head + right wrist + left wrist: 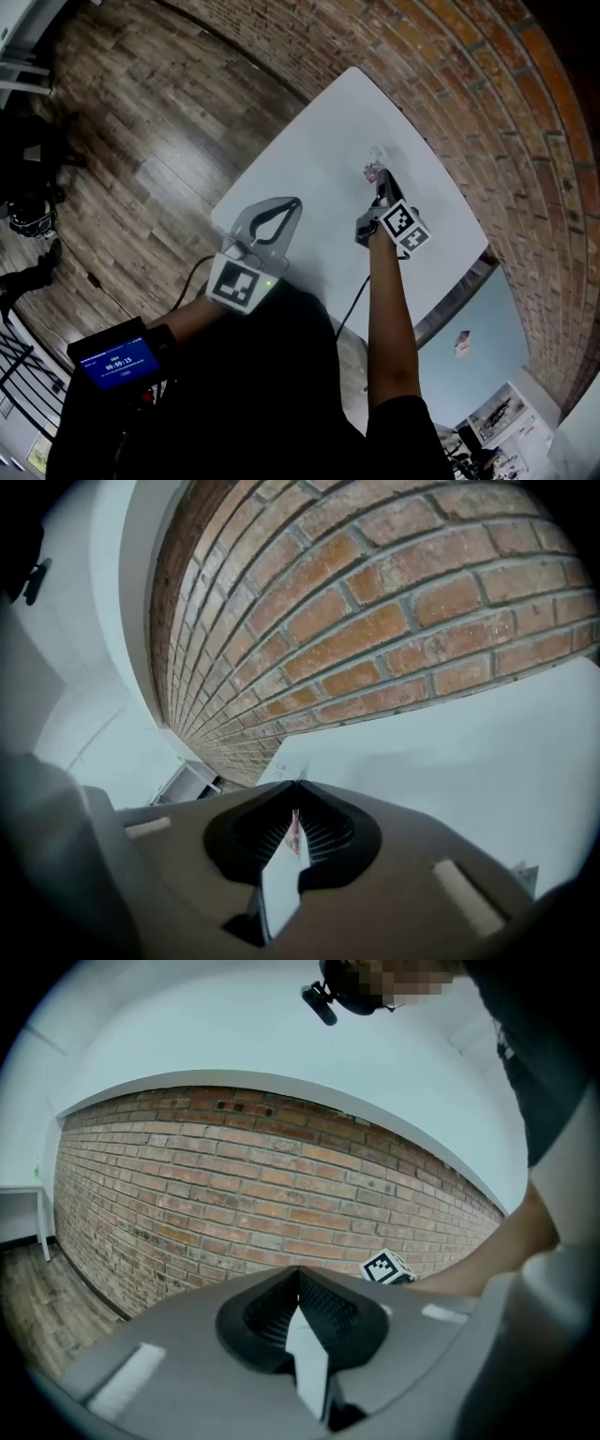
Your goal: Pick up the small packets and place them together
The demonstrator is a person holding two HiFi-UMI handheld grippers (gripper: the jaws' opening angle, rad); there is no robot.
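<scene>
Pinching a mostly hidden pink packet [294, 829], right tongs [296, 789]; left tongs [300, 1274] closed, empty.

Left tongs [292, 203] are closed and empty; right tongs [382, 180], arm outstretched, pinch a small packet [294, 830].

You work at a smooth, matt white table [309, 178] over a floor [141, 122] of worn wood planks with a dull sheen. The wall [450, 84] is rough red brick with gritty mortar joints. Your left gripper [300, 1279] and right gripper [295, 803] are matt grey plastic with ribbed black pads [330, 1312]. The thin packet [293, 829] looks faintly glossy; whether it is paper or film can't be told.
</scene>
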